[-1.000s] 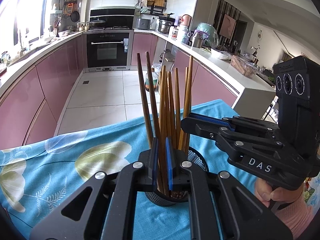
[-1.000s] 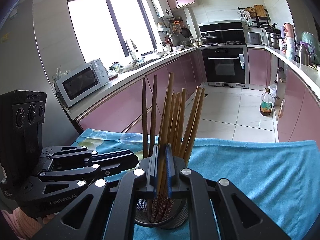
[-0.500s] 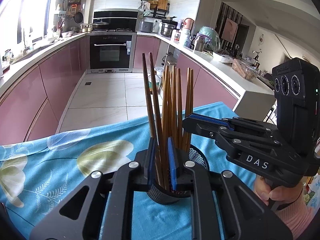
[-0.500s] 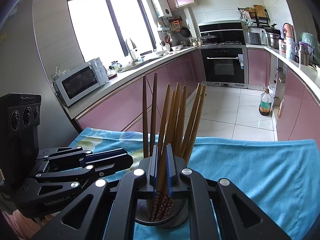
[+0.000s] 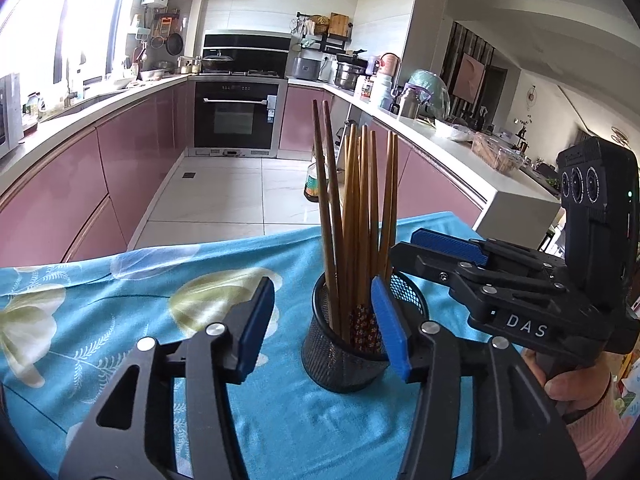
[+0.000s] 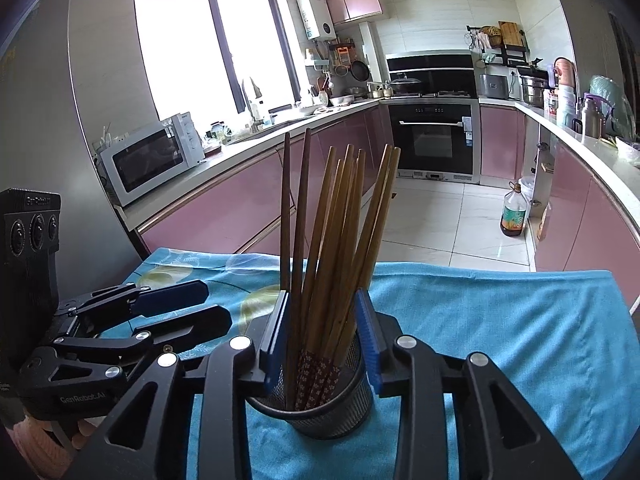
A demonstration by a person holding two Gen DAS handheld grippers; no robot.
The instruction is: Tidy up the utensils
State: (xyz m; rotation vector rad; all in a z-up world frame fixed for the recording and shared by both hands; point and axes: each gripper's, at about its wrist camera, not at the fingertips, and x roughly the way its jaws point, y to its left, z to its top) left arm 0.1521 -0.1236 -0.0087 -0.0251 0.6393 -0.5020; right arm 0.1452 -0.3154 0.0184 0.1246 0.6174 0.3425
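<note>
A black mesh holder [image 5: 340, 354] stands on the blue floral cloth [image 5: 120, 320] and holds several wooden chopsticks [image 5: 356, 216], upright and fanned. My left gripper [image 5: 324, 324] is open and empty, its right pad near the holder's rim. The right gripper shows at its right [image 5: 448, 246]. In the right wrist view the holder [image 6: 320, 404] and chopsticks [image 6: 332, 248] stand between the open jaws of my right gripper [image 6: 322, 340]; no pad presses on them. The left gripper [image 6: 176, 308] shows at the left, open.
The cloth-covered table [image 6: 500, 340] ends just beyond the holder, with a tiled kitchen floor [image 5: 240, 192] behind. Pink cabinets, an oven [image 6: 434, 138], a microwave [image 6: 152, 158] and an oil bottle [image 6: 512, 214] stand far off.
Both grippers were shut on chopsticks above the holder; both have opened and let them go. The left gripper has drawn back and its jaws stand wide.
</note>
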